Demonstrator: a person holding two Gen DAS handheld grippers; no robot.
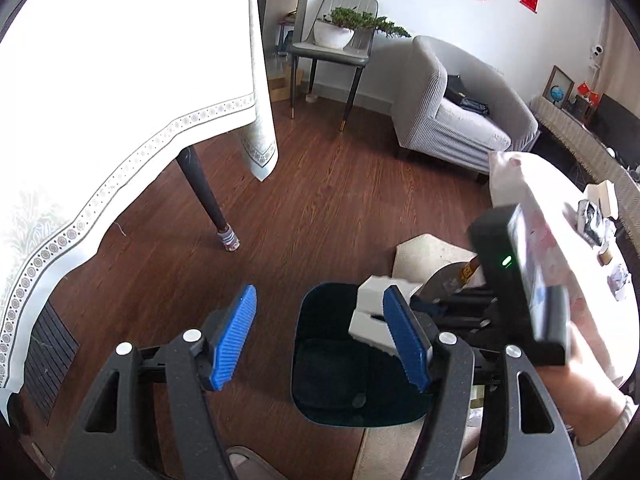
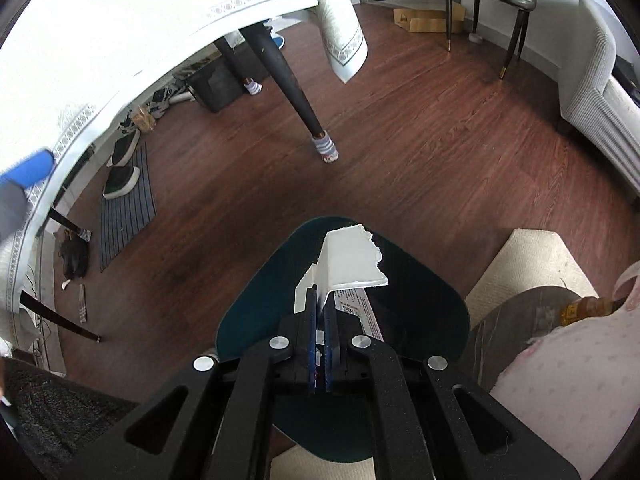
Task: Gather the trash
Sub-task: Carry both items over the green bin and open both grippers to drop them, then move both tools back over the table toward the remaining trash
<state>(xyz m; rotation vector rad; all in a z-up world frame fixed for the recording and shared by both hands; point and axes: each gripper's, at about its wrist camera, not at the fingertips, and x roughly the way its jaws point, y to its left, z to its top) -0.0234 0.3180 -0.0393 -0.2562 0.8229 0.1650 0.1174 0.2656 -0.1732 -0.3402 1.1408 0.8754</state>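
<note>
The right gripper (image 2: 320,312) has its two blue fingers (image 2: 312,320) pressed together on a torn white piece of card (image 2: 352,260); the card sticks out past the tips and hangs right over the open dark teal bin (image 2: 256,308); a strip with small print sits just under the card, too tiny to read. The left gripper (image 1: 320,336) has its blue fingers (image 1: 236,336) wide apart with nothing between them; it hangs over the floor beside the same bin (image 1: 320,408), and the card (image 1: 372,320) shows just behind its right finger. The bin stands on a brown wood floor (image 1: 320,184); a table with a white cloth (image 1: 132,80) is on the left; a grey armchair (image 1: 452,100) and a chair holding a potted plant (image 1: 344,28) stand by the far wall. The table top is washed out by bright light; the bottom of the bin is too dark to see into.
</note>
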